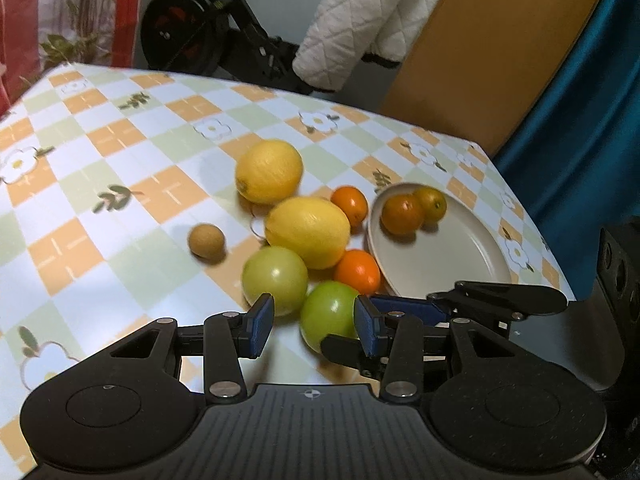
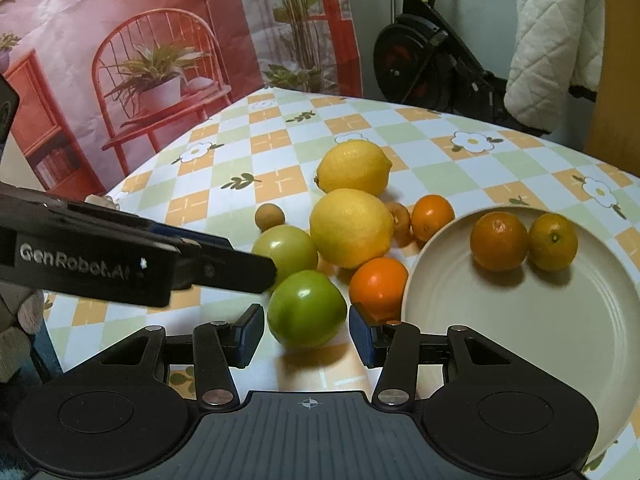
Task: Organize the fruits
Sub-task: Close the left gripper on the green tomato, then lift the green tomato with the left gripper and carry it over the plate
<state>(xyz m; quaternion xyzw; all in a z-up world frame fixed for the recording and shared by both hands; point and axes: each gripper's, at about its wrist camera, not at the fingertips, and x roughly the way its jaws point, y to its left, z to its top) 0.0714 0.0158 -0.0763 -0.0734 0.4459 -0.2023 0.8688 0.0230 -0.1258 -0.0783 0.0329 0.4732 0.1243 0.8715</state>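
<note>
Right gripper [image 2: 306,332] jaws wide apart, straddling round green fruit [image 2: 306,308], not gripping; left gripper [image 1: 314,324] likewise open, empty, above checked floral tablecloth [image 1: 120,160].

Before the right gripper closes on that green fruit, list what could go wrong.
1. The near green fruit sits between the open pads of the right gripper and seems to touch the other green fruit; a nudge could send round fruit rolling.
2. The left gripper reaches in close beside it, so the two tools may collide.
3. The plate lies near the table's edge; a bump might shift it.
</note>
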